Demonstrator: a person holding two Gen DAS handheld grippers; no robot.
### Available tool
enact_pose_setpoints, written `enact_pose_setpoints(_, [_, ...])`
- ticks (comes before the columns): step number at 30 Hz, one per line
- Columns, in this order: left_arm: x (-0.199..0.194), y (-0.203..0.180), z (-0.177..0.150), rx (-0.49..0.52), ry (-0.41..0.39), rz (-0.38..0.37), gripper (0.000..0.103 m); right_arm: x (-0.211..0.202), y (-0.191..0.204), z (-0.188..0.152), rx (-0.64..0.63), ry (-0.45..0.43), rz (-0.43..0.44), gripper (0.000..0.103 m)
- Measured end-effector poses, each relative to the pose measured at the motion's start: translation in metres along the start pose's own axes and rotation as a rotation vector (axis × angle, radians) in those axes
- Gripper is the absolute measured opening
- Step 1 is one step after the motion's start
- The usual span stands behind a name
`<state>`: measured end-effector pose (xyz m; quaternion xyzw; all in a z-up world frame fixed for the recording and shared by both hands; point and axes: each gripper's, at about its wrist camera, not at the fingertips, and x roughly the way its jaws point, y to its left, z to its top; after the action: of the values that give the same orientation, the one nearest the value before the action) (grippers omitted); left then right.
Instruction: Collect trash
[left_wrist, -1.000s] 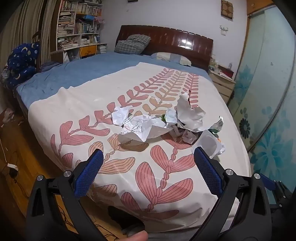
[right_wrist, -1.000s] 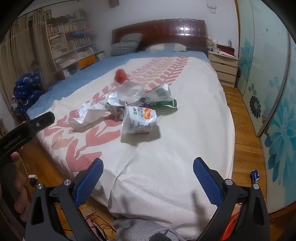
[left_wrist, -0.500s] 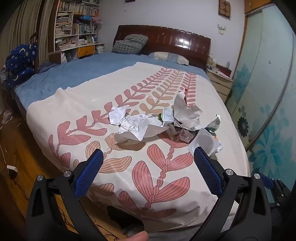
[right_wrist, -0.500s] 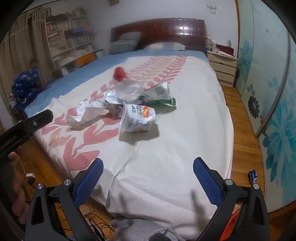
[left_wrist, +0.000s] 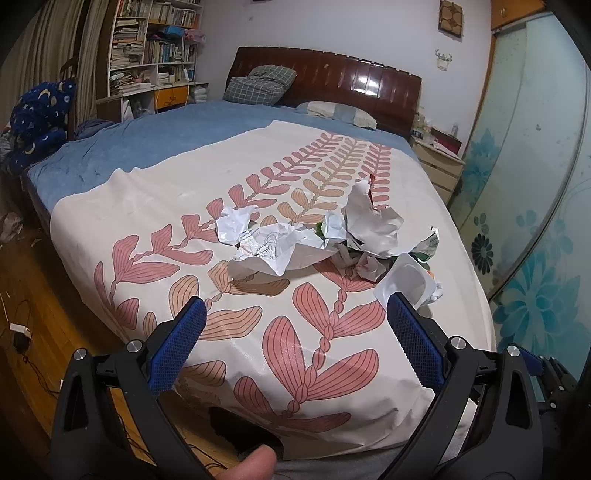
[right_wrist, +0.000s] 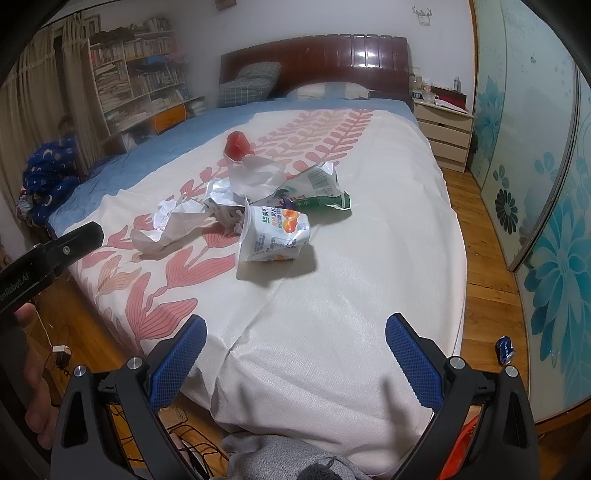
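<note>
The trash (right_wrist: 258, 206) lies in one loose heap on the bed (right_wrist: 332, 295), on the leaf-print sheet (left_wrist: 295, 350) near its middle. Closest to the foot is a printed cup (right_wrist: 275, 236) on its side, its open white mouth (left_wrist: 408, 282) facing the left camera. Just behind it sits a green wrapper (right_wrist: 317, 188), and to its left crumpled paper (left_wrist: 273, 245), part of which spreads toward the bed's edge. A taller sheet of white paper (left_wrist: 371, 221) stands up in the heap, with a red piece (right_wrist: 237, 146) at the far end.

As far as the pictures show, nothing is collected yet: every piece rests on the sheet, and no bin or bag is in view. The whole job looks to be ahead.

The left gripper (left_wrist: 295, 325) hangs over the near edge of the bed, jaws spread wide and holding nothing, well short of the paper. The right gripper (right_wrist: 295, 339) is likewise wide apart and empty, near the foot of the bed, with the cup ahead of it and apart from it.

Farther out, a blue can (right_wrist: 505, 349) lies on the wood floor (right_wrist: 484, 258) beside the bed, possibly trash too
</note>
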<state>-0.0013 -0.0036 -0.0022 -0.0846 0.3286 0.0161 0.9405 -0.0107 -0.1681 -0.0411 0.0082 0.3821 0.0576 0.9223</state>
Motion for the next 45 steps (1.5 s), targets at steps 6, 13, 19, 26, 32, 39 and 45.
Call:
enact_pose_setpoints(6, [0.001,0.001,-0.001,0.002,0.001,0.002,0.097,0.001,0.000,0.000,-0.002,0.000,-0.001,0.096])
enact_pose_setpoints(13, [0.000,0.002,-0.001,-0.006,0.003,0.004,0.097,0.001,0.000,0.000,-0.003,0.001,-0.002,0.096])
enact_pose_setpoints(19, [0.000,0.003,-0.001,-0.007,0.003,0.008,0.097,0.001,0.000,0.000,-0.005,0.000,-0.004,0.096])
enact_pose_setpoints(26, [-0.001,0.003,0.000,-0.010,0.006,0.011,0.097,0.001,0.000,0.000,-0.004,0.001,-0.003,0.096])
enact_pose_setpoints(32, [0.000,0.007,0.001,-0.027,0.015,-0.038,0.097,0.002,0.000,0.000,-0.005,0.006,0.001,0.096])
enact_pose_setpoints(39, [0.017,0.029,0.009,-0.096,0.044,-0.083,0.097,0.021,0.006,0.019,-0.021,0.036,0.020,0.092])
enact_pose_setpoints(45, [0.037,0.041,0.021,-0.081,0.040,-0.037,0.097,0.048,0.021,0.043,-0.049,0.030,0.001,0.087])
